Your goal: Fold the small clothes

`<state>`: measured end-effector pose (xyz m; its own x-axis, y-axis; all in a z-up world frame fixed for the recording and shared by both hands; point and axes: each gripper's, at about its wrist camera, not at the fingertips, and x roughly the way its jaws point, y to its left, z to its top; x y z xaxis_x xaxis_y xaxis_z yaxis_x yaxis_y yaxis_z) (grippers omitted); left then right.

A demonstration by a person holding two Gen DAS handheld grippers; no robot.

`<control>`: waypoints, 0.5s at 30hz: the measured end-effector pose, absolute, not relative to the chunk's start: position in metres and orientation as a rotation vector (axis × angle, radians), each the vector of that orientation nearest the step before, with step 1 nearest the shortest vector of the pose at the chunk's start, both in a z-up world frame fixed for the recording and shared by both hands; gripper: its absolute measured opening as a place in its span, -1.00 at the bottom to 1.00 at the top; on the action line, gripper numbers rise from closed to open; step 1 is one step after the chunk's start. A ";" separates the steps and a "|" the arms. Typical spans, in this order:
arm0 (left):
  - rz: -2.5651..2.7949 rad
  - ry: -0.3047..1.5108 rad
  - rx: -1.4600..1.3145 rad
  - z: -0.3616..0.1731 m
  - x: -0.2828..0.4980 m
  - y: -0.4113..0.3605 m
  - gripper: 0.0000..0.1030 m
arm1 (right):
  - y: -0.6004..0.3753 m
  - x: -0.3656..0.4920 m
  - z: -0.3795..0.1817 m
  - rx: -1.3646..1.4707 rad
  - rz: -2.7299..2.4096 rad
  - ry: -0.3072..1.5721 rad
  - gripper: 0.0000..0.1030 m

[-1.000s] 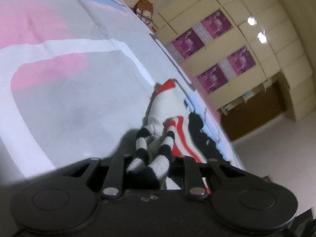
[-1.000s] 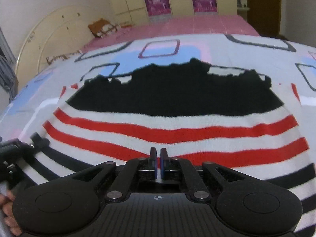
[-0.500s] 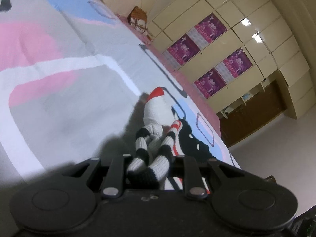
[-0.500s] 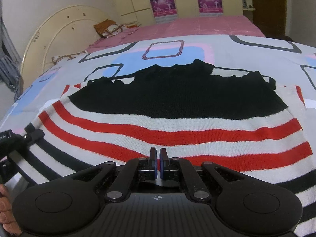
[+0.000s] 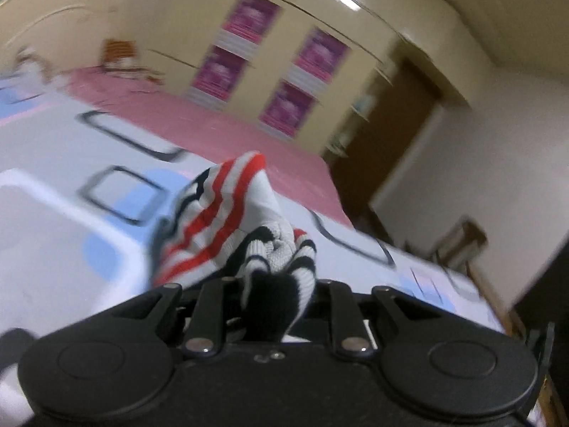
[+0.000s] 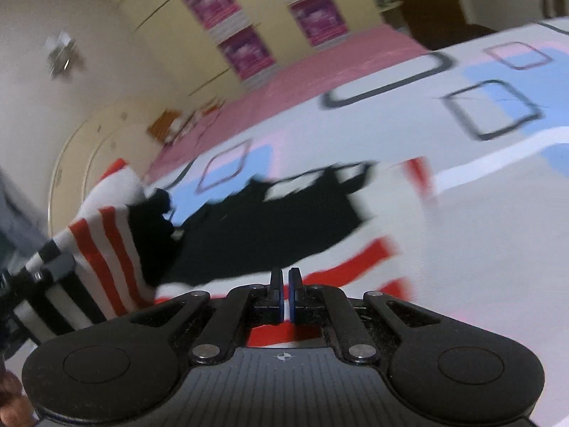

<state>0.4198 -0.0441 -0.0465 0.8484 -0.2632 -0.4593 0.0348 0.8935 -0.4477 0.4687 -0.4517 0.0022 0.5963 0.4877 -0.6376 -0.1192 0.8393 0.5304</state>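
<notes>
Sweater [image 6: 270, 235], striped red, white and black, lies on the patterned bedspread [image 6: 498, 213], its left side lifted clear. Left gripper [image 5: 274, 306] pinches the bunched striped cuff, the cloth rising in a peak ahead of it. Right gripper [image 6: 283, 281] has its jaws pressed together at the near hem; whether cloth sits between them I cannot tell. Bare bedspread stretches right of the sweater's edge.

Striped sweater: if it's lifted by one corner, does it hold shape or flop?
Likely floppy: the striped sweater bunches into folds where the left gripper pinches its cuff, and the raised side drapes while the rest lies on the bedspread. Probably light, and the ribbed knit looks grippy rather than slippery. The right gripper is shut, seemingly on its hem.
</notes>
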 end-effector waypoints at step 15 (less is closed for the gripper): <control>-0.399 0.737 -0.308 -0.052 0.414 -0.134 0.09 | -0.555 0.475 0.024 0.728 0.472 0.830 0.39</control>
<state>0.4143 -0.1335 -0.0524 0.6716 -0.4545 -0.5851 0.2420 0.8810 -0.4066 0.4749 -0.5553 0.0242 0.5961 0.6341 -0.4925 -0.0989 0.6668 0.7387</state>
